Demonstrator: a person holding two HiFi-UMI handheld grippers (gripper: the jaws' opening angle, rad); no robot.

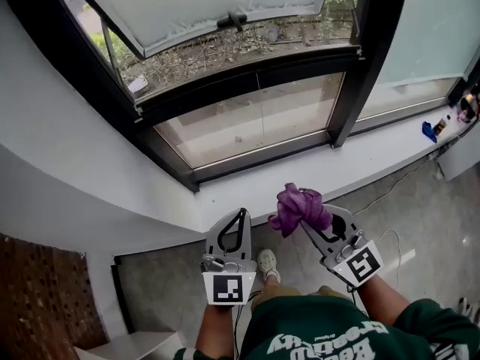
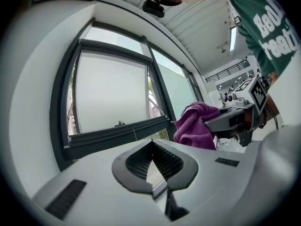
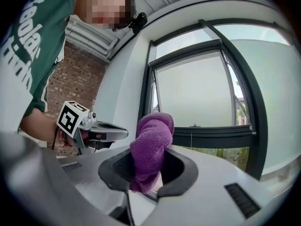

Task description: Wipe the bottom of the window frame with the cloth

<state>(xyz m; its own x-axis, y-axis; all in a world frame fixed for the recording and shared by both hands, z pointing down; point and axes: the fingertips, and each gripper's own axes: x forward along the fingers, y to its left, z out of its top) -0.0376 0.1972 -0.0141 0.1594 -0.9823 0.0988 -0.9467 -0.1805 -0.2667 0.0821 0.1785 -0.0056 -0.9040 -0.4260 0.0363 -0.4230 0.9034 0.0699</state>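
**Q:** While both tools are held up on the room side of the window frame (image 1: 262,158), where is the cloth (image 1: 300,207)?

**A:** It is well short of the window frame's bottom rail and does not touch it. It is purple and bunched into a lump, and it sits in the right gripper (image 3: 149,169). That gripper's jaws are pinched on the cloth's lower part, and the rest bulges up above the tips.

**Q:** And the left gripper (image 1: 239,214)?

**A:** Its jaws are pressed together at the tips with nothing between them. It is level with the right one, at the same remove from the window frame, and the two are apart.

**Q:** What lies between them and the window frame?

**A:** A white sill (image 1: 367,160) runs along the foot of the window frame. Both grippers sit on the near side of it. Far along the sill, toward the window frame's right end, lies a small blue thing (image 1: 428,131); I cannot tell what it is.

**Q:** The window frame itself?

**A:** It is dark, and its upper sash (image 1: 202,10) is tilted outward.
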